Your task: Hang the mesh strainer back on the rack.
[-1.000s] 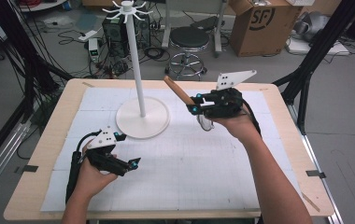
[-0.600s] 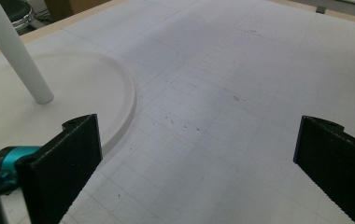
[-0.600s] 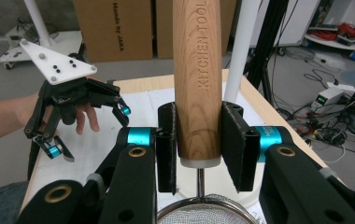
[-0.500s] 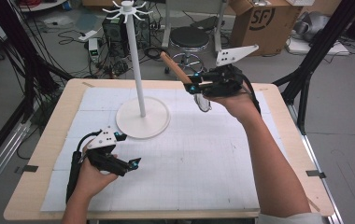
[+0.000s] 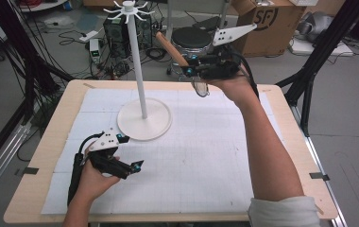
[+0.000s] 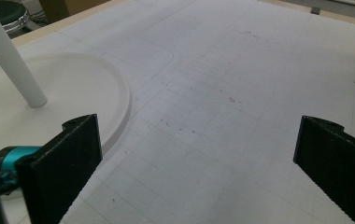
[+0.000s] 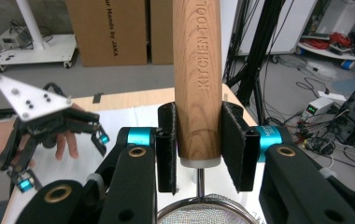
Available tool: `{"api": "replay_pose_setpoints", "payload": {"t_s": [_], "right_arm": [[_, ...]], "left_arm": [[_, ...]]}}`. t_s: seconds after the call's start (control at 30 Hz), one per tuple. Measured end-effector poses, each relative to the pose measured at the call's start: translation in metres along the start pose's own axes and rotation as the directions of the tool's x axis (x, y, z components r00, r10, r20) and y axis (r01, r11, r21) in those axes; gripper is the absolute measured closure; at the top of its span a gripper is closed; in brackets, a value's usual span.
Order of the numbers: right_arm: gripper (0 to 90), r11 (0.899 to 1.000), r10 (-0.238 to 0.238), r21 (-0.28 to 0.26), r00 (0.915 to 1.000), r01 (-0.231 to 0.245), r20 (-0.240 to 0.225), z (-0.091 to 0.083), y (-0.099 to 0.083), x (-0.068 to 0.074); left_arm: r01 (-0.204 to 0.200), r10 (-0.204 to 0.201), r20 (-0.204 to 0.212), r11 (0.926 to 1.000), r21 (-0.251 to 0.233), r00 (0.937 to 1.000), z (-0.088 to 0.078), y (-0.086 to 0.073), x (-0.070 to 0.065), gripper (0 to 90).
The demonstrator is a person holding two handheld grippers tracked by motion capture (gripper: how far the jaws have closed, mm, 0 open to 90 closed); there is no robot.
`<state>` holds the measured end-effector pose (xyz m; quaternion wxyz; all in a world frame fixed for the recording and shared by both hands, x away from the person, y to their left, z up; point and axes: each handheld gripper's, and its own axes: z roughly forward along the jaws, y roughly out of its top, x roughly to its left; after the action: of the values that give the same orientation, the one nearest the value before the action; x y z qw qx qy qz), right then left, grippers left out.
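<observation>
My right gripper (image 5: 190, 70) is shut on the wooden handle (image 5: 170, 47) of a small strainer, held in the air over the table's far edge, right of the white hook stand (image 5: 137, 71). The handle points up and left toward the stand's hook crown (image 5: 128, 6), and the mesh bowl (image 5: 200, 88) hangs below the hand. In the right gripper view the pads clamp the handle (image 7: 198, 70) near its base, above the mesh (image 7: 203, 214). My left gripper (image 5: 132, 168) rests low on the mat, open and empty, with the stand's base (image 6: 73, 88) beside its left jaw.
The stand's round base (image 5: 144, 118) sits on the white gridded mat (image 5: 206, 156) at centre-left. Behind the table are a stool (image 5: 194, 38), a cardboard box (image 5: 267, 23), a computer case (image 5: 121, 28) and cables. A black frame leg (image 5: 319, 61) stands at the right.
My right gripper has risen with the strainer and moved toward the far edge, bringing the handle higher beside the stand's pole. The left gripper has stayed put.
</observation>
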<state>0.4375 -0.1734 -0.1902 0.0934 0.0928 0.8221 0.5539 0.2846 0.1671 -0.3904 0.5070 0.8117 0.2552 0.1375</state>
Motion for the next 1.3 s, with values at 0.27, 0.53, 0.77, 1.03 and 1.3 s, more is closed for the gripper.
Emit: {"api": "replay_pose_setpoints", "payload": {"t_s": [0.27,0.53,0.77,1.03,1.3], "right_arm": [[68.8,1.0,0.013,-0.014,0.9993,-0.012,0.034,0.005,0.017,-0.012],[68.8,1.0,0.017,-0.014,0.9973,-0.016,0.071,0.011,0.033,-0.023],[68.9,0.999,0.032,-0.006,0.9944,-0.031,0.1,0.013,0.037,-0.03],[68.9,0.999,0.054,-0.008,0.9938,-0.054,0.097,0.017,0.036,-0.035],[68.9,0.999,0.049,0.014,0.9955,-0.05,0.081,0.024,0.036,-0.032]], "left_arm": [[-0.001,0.001,0.002,1.0,-0.008,1.0,0.0,0.001,0.0,1.6],[-0.002,0.002,0.0,1.0,-0.004,1.0,-0.001,0.0,0.002,1.6],[-0.003,0.003,0.005,1.0,0.003,1.0,0.001,-0.001,0.001,1.6],[-0.002,0.002,0.003,1.0,0.005,1.0,0.001,-0.001,0.001,1.6],[-0.006,0.006,0.003,0.9999,0.009,1.0,0.002,-0.001,0.001,1.6]]}}
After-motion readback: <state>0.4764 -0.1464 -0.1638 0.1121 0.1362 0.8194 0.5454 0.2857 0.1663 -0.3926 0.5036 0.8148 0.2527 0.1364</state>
